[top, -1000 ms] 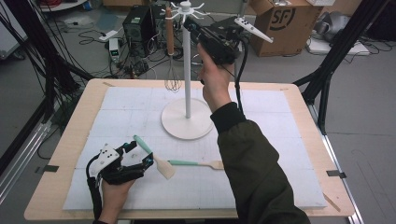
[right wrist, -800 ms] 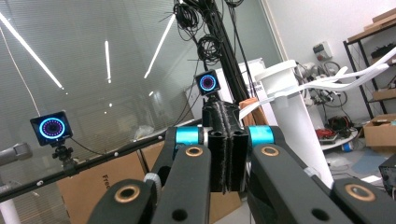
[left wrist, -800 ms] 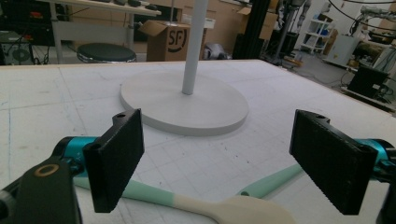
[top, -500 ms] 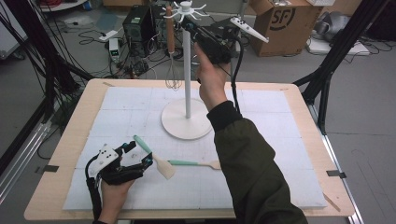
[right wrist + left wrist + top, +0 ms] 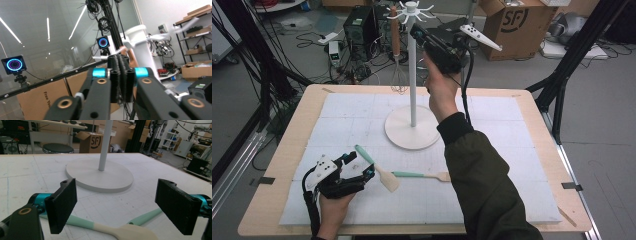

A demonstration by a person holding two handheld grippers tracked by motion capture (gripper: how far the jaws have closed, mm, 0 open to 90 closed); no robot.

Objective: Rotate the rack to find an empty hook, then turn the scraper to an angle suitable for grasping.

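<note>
A white hook stand (image 5: pixel 412 75) rises mid-table, and a whisk (image 5: pixel 395 45) with a wooden handle hangs from a hook at its top left. My right gripper (image 5: pixel 415 31) is held high, tips beside the pole's top. Its jaws (image 5: pixel 121 77) look closed together and have just been opening slightly; I see nothing between them. My left gripper (image 5: pixel 360 165) rests open on the mat at the front left. Between its jaws (image 5: pixel 120 207) lies a spatula (image 5: pixel 130 232) with a mint handle and cream blade. A second mint-handled spatula (image 5: pixel 419 175) lies just to the right.
The stand's round base (image 5: pixel 412 127) sits on a white mat (image 5: pixel 502 150) over the wooden table. The right sleeve crosses the mat's front right. Cardboard boxes (image 5: pixel 517 22), cables and black frame legs stand beyond the table's far edge.
The right gripper has shifted slightly left towards the stand's top. The left gripper and both spatulas have stayed put.
</note>
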